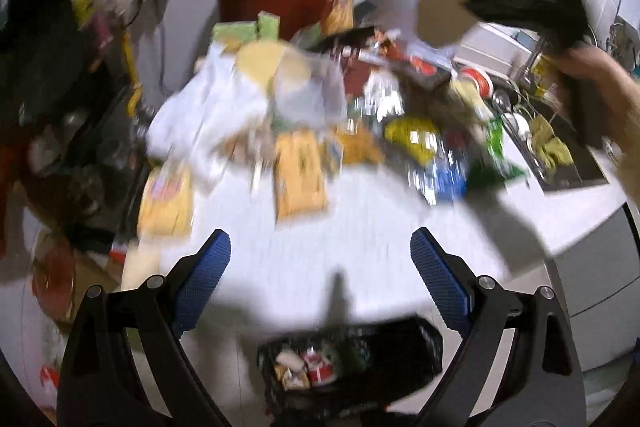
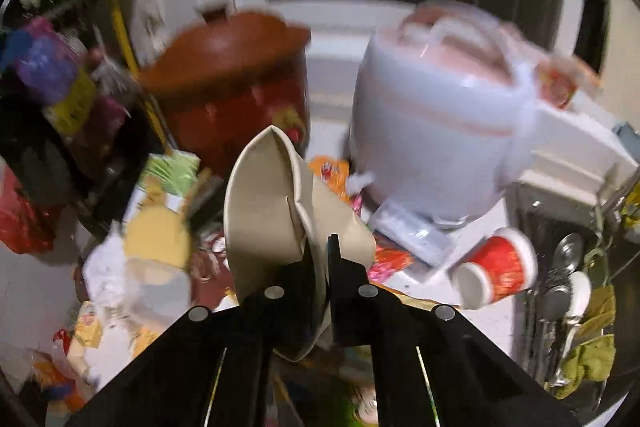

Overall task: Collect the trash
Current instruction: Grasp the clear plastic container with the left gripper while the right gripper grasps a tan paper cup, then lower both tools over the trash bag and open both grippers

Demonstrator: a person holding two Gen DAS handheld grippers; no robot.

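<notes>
1. The white tabletop (image 1: 360, 227) is littered with wrappers (image 1: 300, 171).
2. A black basket (image 1: 352, 363) stands below the left tongs (image 1: 320, 279), which gape wide and empty.
3. The right tongs (image 2: 320, 247) clamp a flattened beige carton (image 2: 264, 211), lifted above the heap.

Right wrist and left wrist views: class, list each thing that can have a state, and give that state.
Right gripper: shut on flattened cardboard piece.
Left gripper: open, empty.
Brown pot: lid on.
Red paper cup: tipped on its side.
Black basket: partly filled with trash.
</notes>
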